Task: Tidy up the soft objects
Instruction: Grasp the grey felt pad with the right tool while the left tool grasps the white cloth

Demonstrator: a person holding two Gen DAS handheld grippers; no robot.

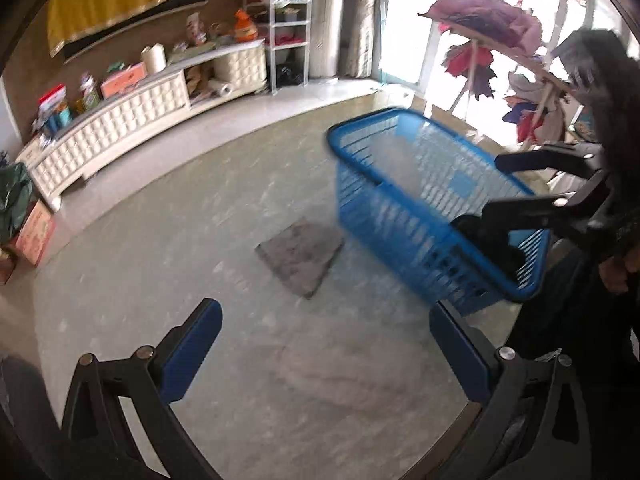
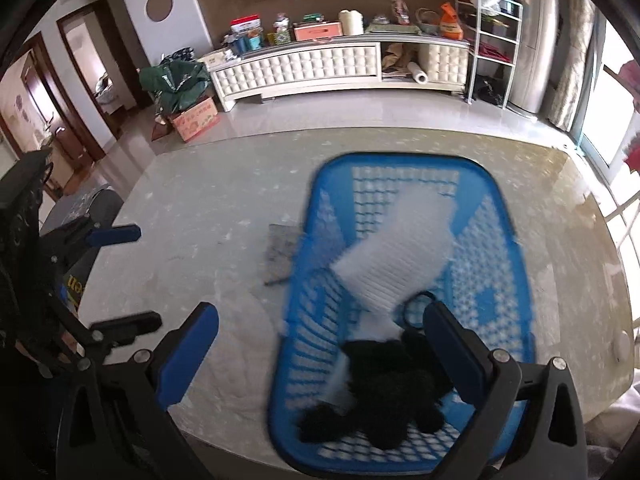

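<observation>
My left gripper [image 1: 324, 354] is spread wide with nothing between its blue pads, hanging over bare table. My right gripper [image 2: 320, 360] is also spread and empty, above the near end of the blue basket [image 2: 504, 216].

The basket stands near the right edge of the table [image 2: 192, 184]. Inside it lie a white cloth [image 2: 396, 248], draped toward the middle, and a black fluffy thing [image 2: 384, 392] at the near end. A folded grey cloth [image 1: 300, 256] lies flat on the table just left of the basket, toward the middle.

I judge the grey cloth to be light, limp and not fragile. It will sag and may unfold when lifted, so I would pinch it at a folded edge or corner, pressing down enough to catch all layers off the smooth top.

From the right camera the basket wall hides most of the grey cloth. The basket and white cloth are blurred. I cannot tell what the black thing is, or whether a dark loop beside it belongs to it.
</observation>
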